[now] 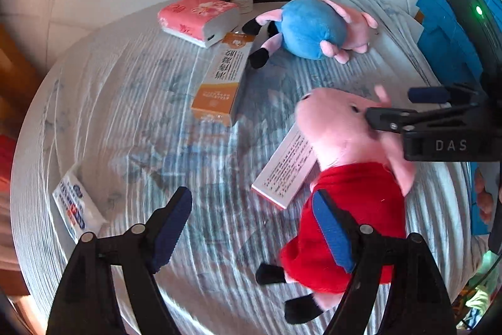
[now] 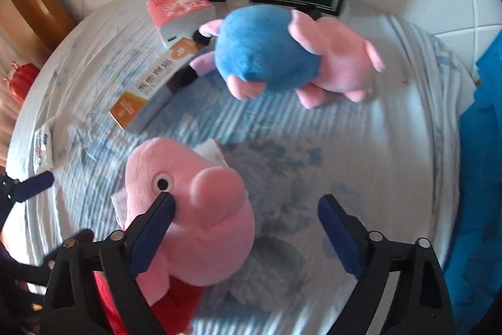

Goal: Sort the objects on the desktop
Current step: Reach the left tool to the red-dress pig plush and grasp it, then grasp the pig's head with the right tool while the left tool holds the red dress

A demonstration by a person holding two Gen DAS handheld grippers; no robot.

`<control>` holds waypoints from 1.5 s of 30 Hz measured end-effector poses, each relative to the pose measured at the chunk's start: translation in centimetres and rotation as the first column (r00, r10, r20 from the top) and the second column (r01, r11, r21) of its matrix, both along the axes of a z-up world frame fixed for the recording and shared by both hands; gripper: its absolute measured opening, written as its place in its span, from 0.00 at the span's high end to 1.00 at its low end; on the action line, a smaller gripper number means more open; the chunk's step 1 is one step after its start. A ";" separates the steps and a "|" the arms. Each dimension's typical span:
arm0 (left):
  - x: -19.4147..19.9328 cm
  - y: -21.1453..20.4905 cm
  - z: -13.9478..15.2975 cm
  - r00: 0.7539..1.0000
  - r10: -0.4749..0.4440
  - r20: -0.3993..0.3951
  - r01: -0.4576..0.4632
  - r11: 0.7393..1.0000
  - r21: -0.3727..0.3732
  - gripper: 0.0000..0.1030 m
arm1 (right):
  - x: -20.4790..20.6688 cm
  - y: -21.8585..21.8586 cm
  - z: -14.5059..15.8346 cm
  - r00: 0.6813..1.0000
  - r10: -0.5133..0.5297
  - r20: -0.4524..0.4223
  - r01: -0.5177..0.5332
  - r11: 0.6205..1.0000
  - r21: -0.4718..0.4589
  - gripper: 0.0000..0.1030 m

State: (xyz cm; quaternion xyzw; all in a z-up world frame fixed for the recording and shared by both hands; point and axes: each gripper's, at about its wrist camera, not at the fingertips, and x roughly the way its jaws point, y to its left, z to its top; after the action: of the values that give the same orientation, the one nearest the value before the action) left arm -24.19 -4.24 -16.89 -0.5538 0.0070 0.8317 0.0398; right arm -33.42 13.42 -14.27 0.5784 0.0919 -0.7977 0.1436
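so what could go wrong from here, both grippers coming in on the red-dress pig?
1. The right gripper has the pig's head off-centre, against its left finger; closing might pinch only plush and slip.
2. The white box lies partly under the red-dress pig; lifting may drag it.
3. The left gripper sits close by, one finger against the dress; the two could collide.

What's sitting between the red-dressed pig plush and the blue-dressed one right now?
Nothing: only bare striped cloth separates the red-dressed pig plush from the blue-dressed pig plush. The right wrist view shows it best; the orange box lies off to the left.
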 end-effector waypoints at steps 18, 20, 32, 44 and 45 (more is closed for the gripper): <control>7.4 9.8 -4.1 0.996 0.060 0.066 -0.060 0.998 -0.005 0.23 | 11.0 10.3 -0.1 0.993 -0.099 0.066 0.103 0.993 -0.058 0.18; 6.8 8.7 -5.9 0.991 0.111 0.076 -0.104 0.991 -0.088 0.23 | 11.5 10.6 0.5 0.995 -0.081 0.061 0.085 0.994 -0.069 0.17; 7.6 -2.5 0.0 0.955 0.283 -0.089 -0.289 0.955 -0.065 0.23 | 11.8 10.0 2.1 1.000 -0.013 0.011 0.016 0.966 -0.259 0.00; 8.4 0.7 -1.9 0.978 0.193 0.080 -0.192 0.981 -0.013 0.23 | 12.1 8.8 -0.8 0.999 -0.040 0.024 0.045 0.974 -0.221 0.00; 8.6 0.9 -1.4 0.983 0.177 0.056 -0.177 0.984 -0.006 0.23 | 12.2 8.7 -0.7 0.998 -0.049 0.024 0.053 0.973 -0.224 0.00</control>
State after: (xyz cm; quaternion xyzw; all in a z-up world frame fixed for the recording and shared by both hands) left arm -15.62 -3.34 -18.30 -0.5753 -0.0429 0.8161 -0.0345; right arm -21.17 22.17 -15.02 0.5681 -0.0149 -0.8010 0.1881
